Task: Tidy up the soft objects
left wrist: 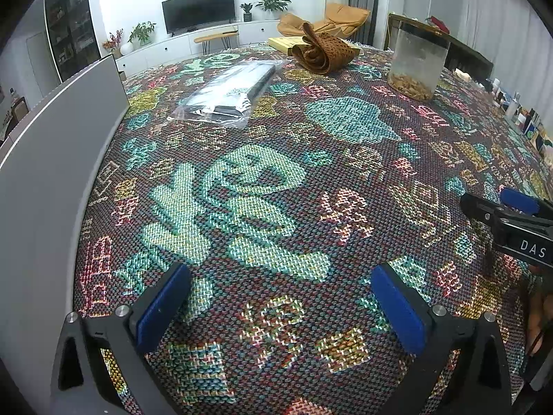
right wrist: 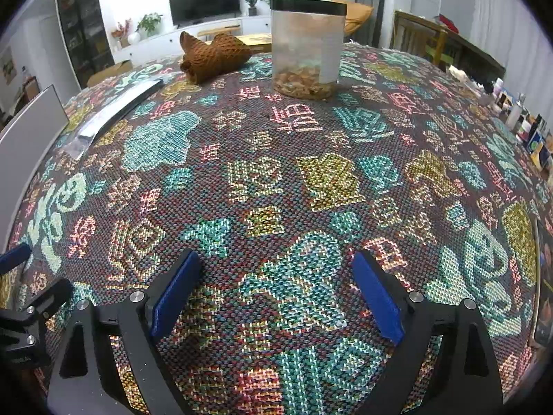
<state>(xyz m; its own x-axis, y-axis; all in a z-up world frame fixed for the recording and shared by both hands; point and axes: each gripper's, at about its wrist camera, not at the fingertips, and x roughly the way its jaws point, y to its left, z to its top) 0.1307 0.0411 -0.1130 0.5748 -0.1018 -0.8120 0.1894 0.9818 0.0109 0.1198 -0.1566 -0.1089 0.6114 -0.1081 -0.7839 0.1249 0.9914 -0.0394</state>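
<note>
The brown knitted scarf (left wrist: 323, 50) (right wrist: 214, 56) lies crumpled far ahead of my left tongs (left wrist: 281, 306) and right tongs (right wrist: 276, 294); both stand apart, holding nothing.

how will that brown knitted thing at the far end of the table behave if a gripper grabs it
The brown knitted piece lies bunched in loose folds, so it will probably be floppy and sag or unfold when lifted. Its open, net-like weave suggests it is light, and it could snag on a finger. A push would likely crumple it rather than slide it.
</note>
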